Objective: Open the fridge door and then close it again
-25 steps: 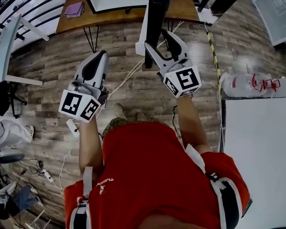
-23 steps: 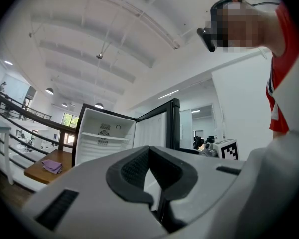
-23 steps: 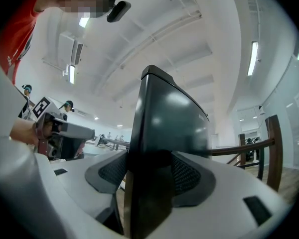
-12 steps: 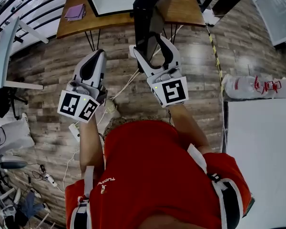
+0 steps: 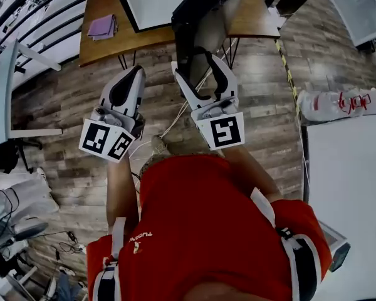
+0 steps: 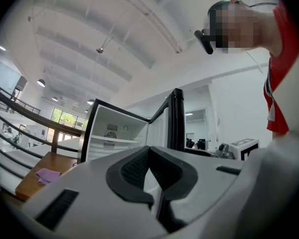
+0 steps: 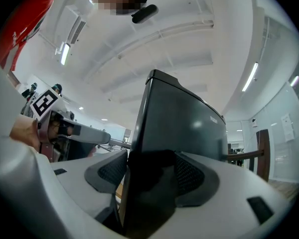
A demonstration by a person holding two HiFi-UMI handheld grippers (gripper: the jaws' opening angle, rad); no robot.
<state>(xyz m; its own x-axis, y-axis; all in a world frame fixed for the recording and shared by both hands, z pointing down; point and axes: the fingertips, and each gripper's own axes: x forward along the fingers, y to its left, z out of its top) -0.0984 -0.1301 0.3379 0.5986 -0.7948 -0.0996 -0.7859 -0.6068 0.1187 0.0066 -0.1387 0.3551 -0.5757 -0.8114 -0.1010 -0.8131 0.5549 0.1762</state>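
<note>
A small black fridge [image 5: 151,0] with a white inside stands on a wooden table [image 5: 99,2], and its black door [image 5: 200,17] hangs open. In the head view my right gripper [image 5: 196,63] has one jaw on each side of the door's free edge. The dark door [image 7: 182,123] fills the gap between the pads in the right gripper view, where the right gripper [image 7: 149,180] is shut on it. My left gripper [image 5: 133,75] hovers left of the door, shut and holding nothing. The left gripper view looks over the left gripper [image 6: 152,176] at the fridge's white shelves [image 6: 112,138] and the door's edge [image 6: 177,118].
A purple cloth [image 5: 101,26] lies on the wooden table's left end. Cables [image 5: 175,108] run over the plank floor. A white tabletop [image 5: 351,187] is at the right with a plastic-wrapped bundle [image 5: 338,104] beyond it. A grey desk [image 5: 3,80] stands at the left.
My right gripper has moved left with the door's edge, so the door has swung left toward the fridge's front. The left gripper has barely shifted.
</note>
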